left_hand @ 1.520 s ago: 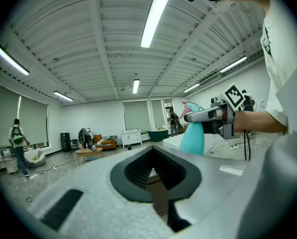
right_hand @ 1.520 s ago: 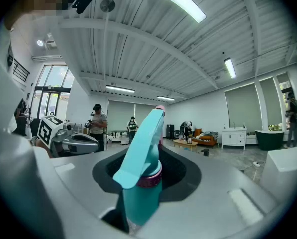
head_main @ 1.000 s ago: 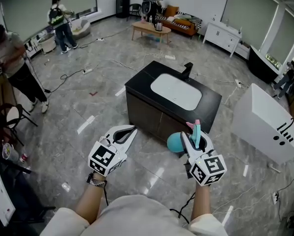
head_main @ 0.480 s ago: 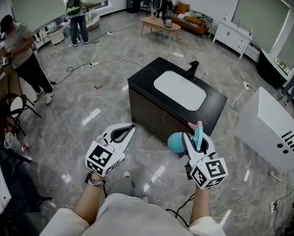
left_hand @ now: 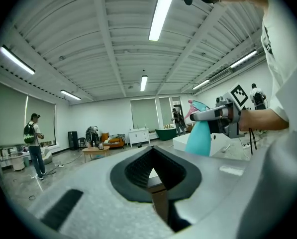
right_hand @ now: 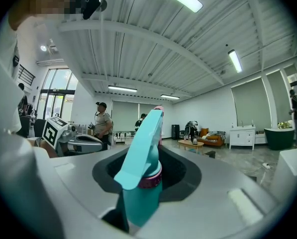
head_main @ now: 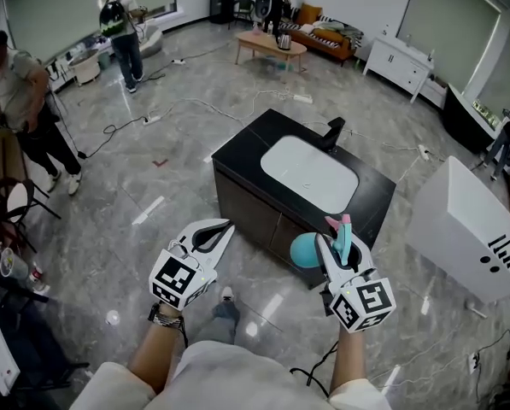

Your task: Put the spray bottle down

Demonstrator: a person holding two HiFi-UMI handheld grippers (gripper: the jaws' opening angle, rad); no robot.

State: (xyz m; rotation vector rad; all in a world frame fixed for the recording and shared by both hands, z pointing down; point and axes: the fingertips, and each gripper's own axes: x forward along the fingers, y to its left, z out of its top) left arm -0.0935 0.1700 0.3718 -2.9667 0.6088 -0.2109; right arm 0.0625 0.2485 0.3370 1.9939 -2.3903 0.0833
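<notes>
Shows a teal spray bottle (head_main: 304,249) gripped at the neck by the right gripper (head_main: 337,244), jaws narrowed onto it, and carried in mid-air. Hangs just off the front corner of a black sink counter (head_main: 370,186), touching nothing. Shows the left gripper (head_main: 221,229) alongside, closed and empty. Not yet set down: remains to reach a surface, lower, release.

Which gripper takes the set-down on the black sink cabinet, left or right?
Right. The right gripper is shut on the spray bottle, close to the black sink cabinet; the left gripper is shut and empty.
</notes>
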